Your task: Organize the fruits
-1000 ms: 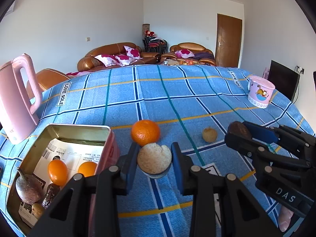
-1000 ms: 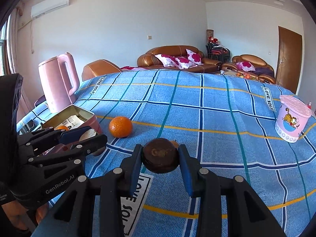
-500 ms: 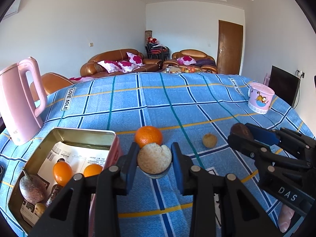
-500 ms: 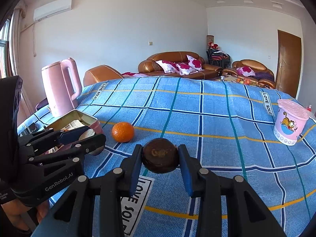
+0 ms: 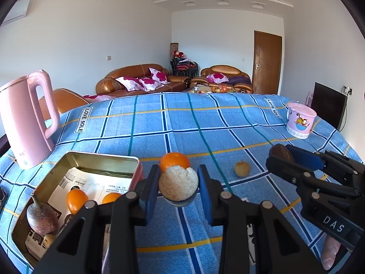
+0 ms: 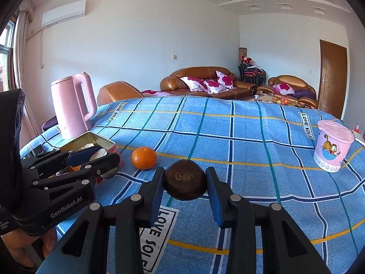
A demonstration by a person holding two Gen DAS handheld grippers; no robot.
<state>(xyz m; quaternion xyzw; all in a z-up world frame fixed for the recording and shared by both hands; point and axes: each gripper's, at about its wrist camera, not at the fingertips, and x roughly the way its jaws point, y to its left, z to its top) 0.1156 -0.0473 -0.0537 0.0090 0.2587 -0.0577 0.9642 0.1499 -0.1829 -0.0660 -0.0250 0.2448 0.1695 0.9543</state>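
Observation:
My left gripper (image 5: 178, 188) is shut on a pale, rough, round fruit (image 5: 178, 186), held above the blue checked cloth just right of the open metal tin (image 5: 102, 159). The tin holds two oranges (image 5: 76, 200), a purplish fruit (image 5: 41, 215) and smaller pieces on printed paper. An orange (image 5: 174, 159) lies on the cloth right behind the held fruit, and a small tan fruit (image 5: 242, 169) lies farther right. My right gripper (image 6: 185, 183) is shut on a dark brown round fruit (image 6: 185, 180), held above the cloth to the right of the orange (image 6: 144, 158).
A pink kettle (image 5: 27, 118) stands at the cloth's left edge behind the tin. A pink cartoon cup (image 6: 332, 146) stands at the right. A dark screen (image 5: 328, 106) and sofas lie beyond the table. A hand shows under each gripper.
Both grippers have tipped upward slightly, so the table sits lower in each view. Each keeps its fruit in its grip. Nothing on the cloth has moved.

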